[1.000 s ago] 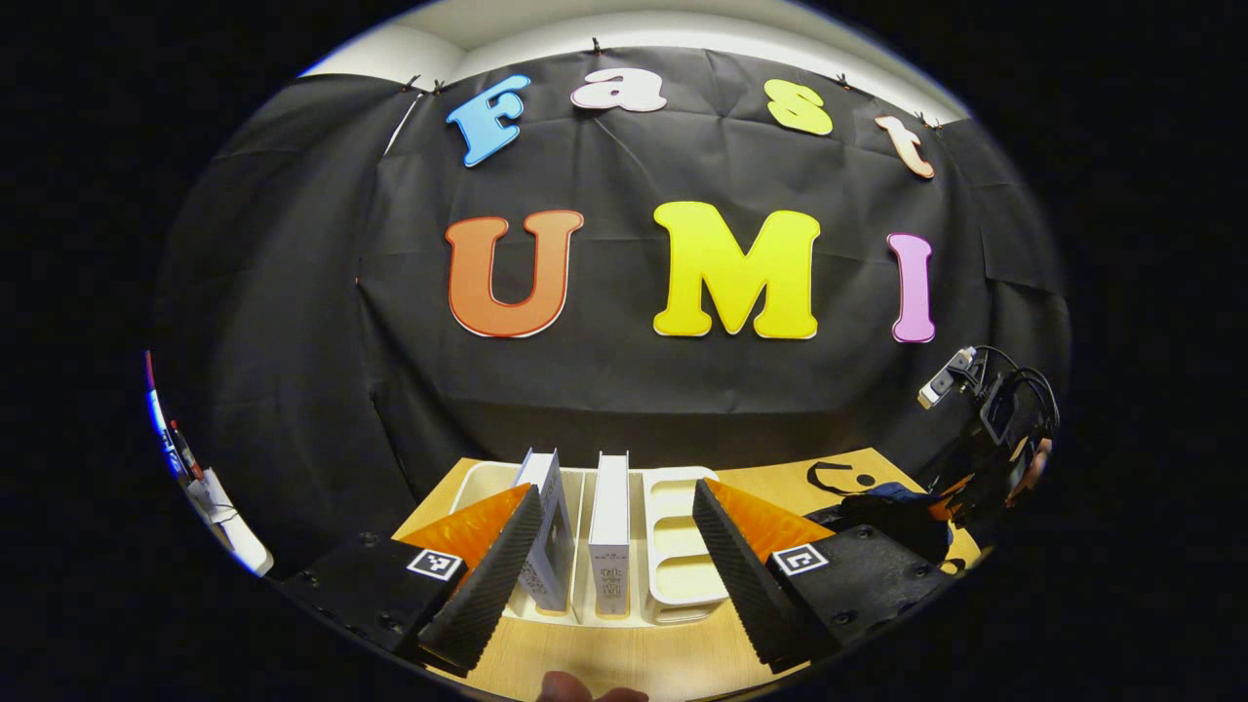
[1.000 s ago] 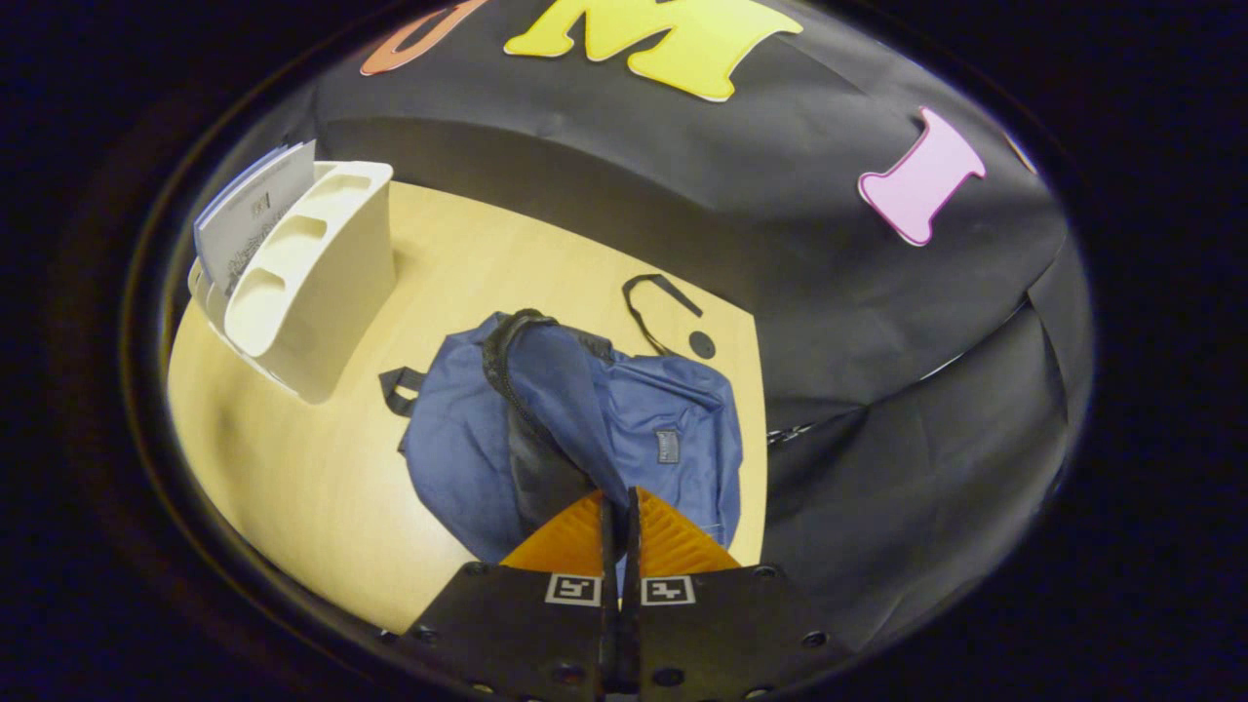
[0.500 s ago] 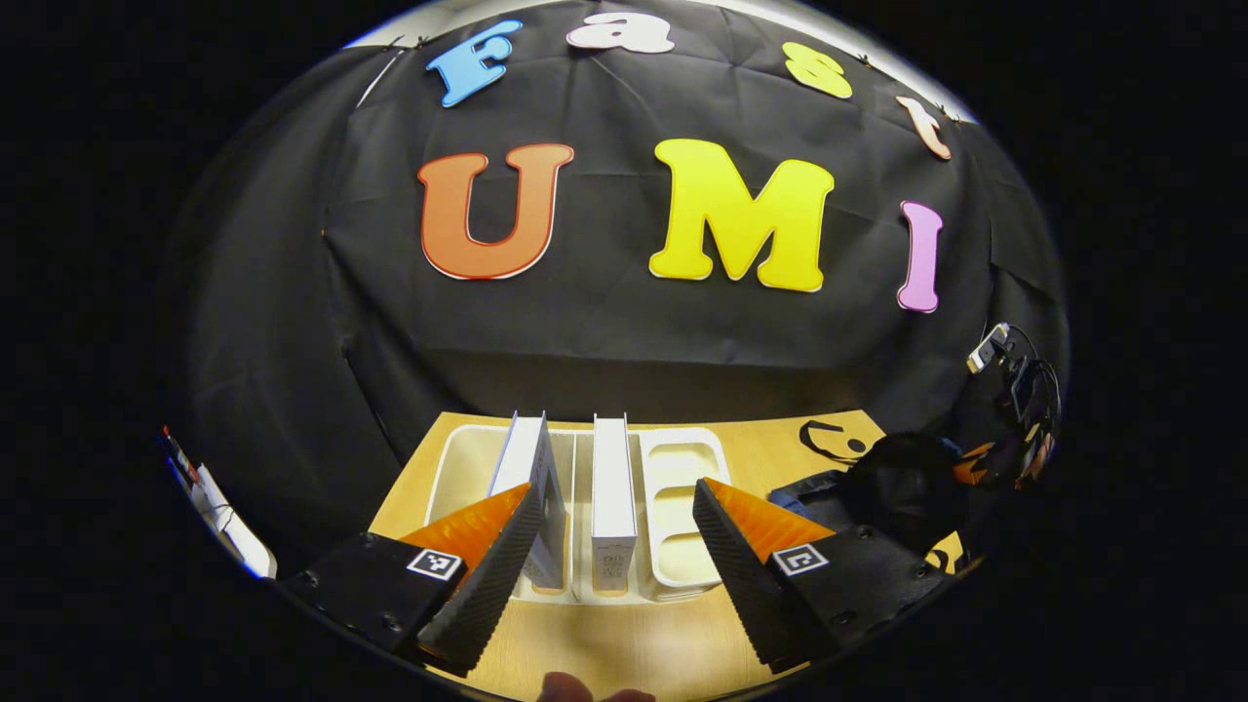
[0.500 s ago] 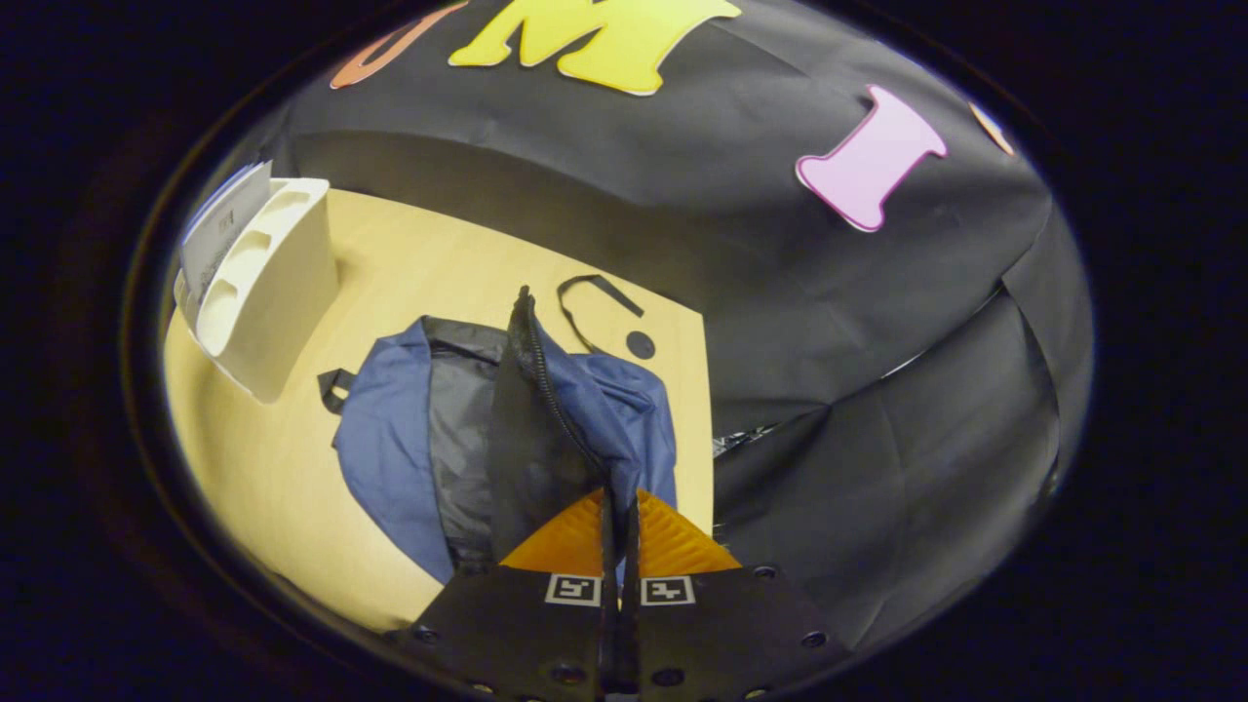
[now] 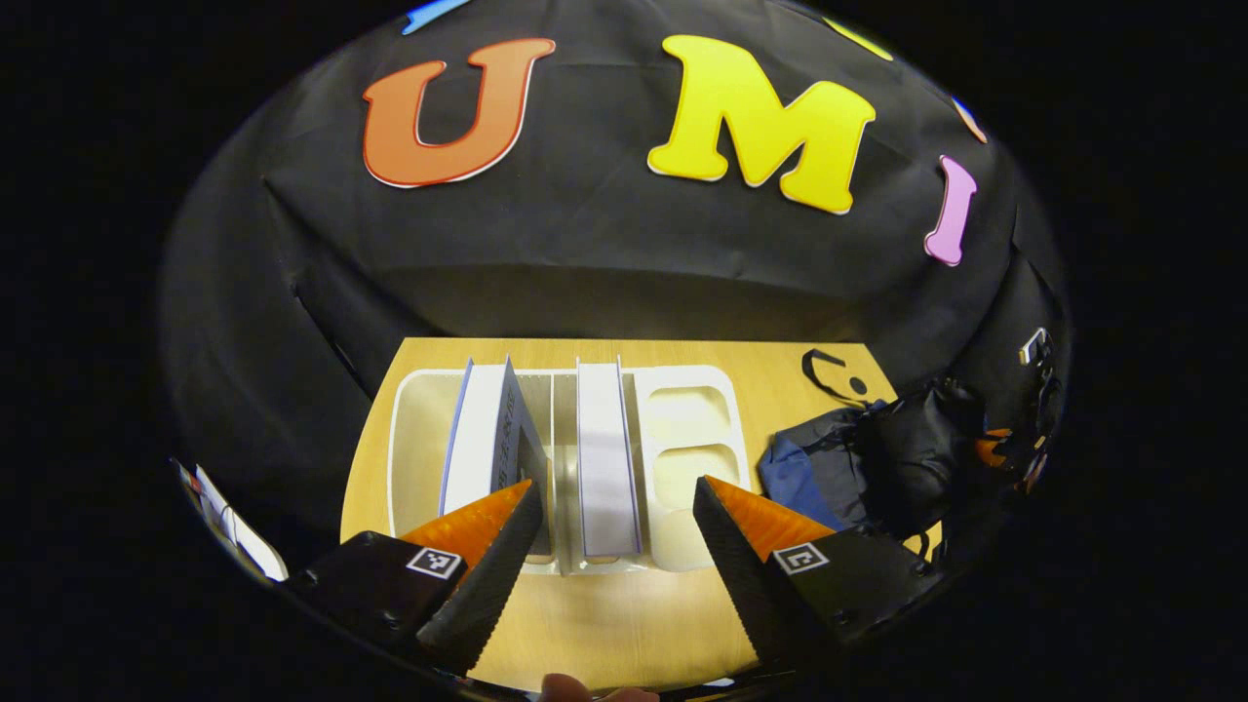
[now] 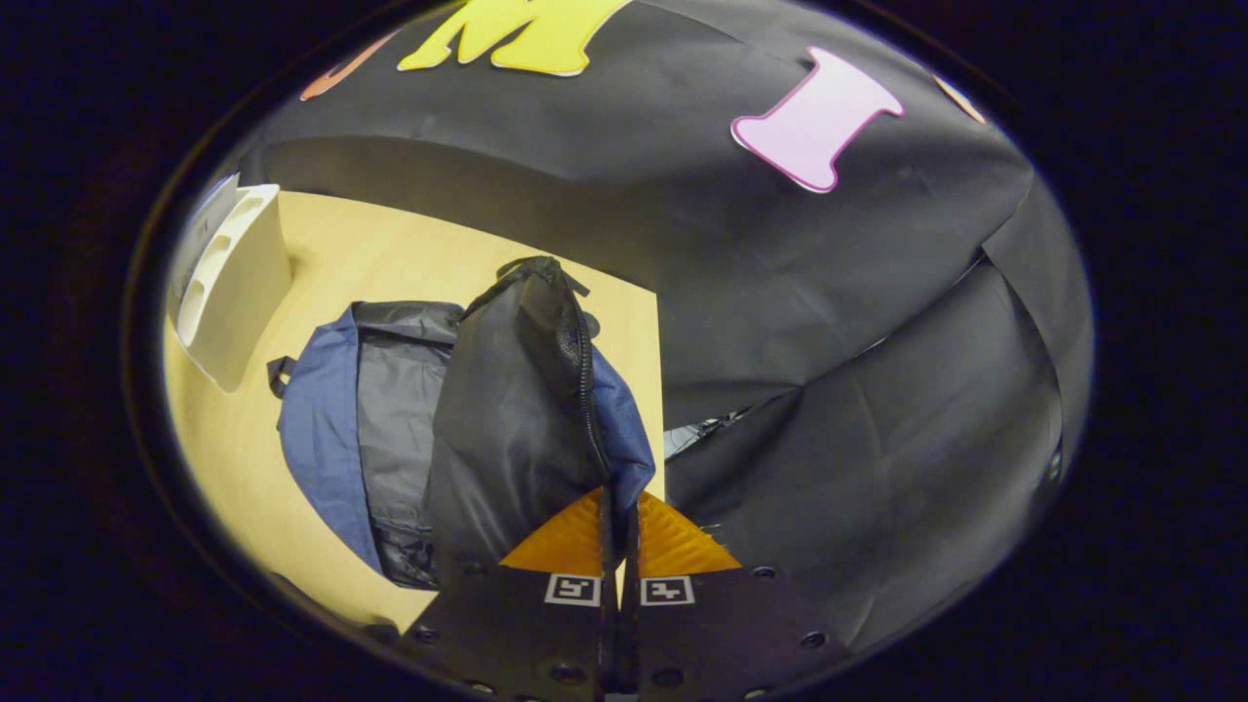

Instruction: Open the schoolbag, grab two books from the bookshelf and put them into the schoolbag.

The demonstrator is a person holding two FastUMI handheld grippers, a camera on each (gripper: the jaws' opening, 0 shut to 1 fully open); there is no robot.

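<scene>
Books first: two slim white paperbacks stand on edge in the white plastic slotted bookshelf point(image 5: 694, 382) directly ahead of my left gripper point(image 5: 616, 515), whose fingers are spread wide and hold nothing. The left book point(image 5: 480, 439) leans to one side in its slot, just beyond my left-hand finger; the middle book point(image 5: 605, 444) stands straighter, squarely between the two fingers. The slot to the right of it is empty. I judge both books light and fairly stiff when pinched across the covers, though thin enough to flex if taken at a corner; the covers look smooth, so slip is possible. Best hold, in my assessment: across the upper spine edge of the middle book, fingers on both faces, then a straight lift out of the slot.

My right gripper point(image 6: 618, 522) is closed on the edge of the flap of the blue nylon schoolbag point(image 6: 322, 429), lifting the dark-lined panel point(image 6: 517, 390) up toward the camera along the zipper point(image 6: 583, 380). The bag lies on the pale wooden table point(image 6: 390, 263), below and ahead of these fingers, with the bookshelf off to their left. In the left gripper view the bag sits well to the right of the fingers. Fabric is soft and limp; I expect the mouth to collapse if released, so the hold matters until a book is in.
</scene>
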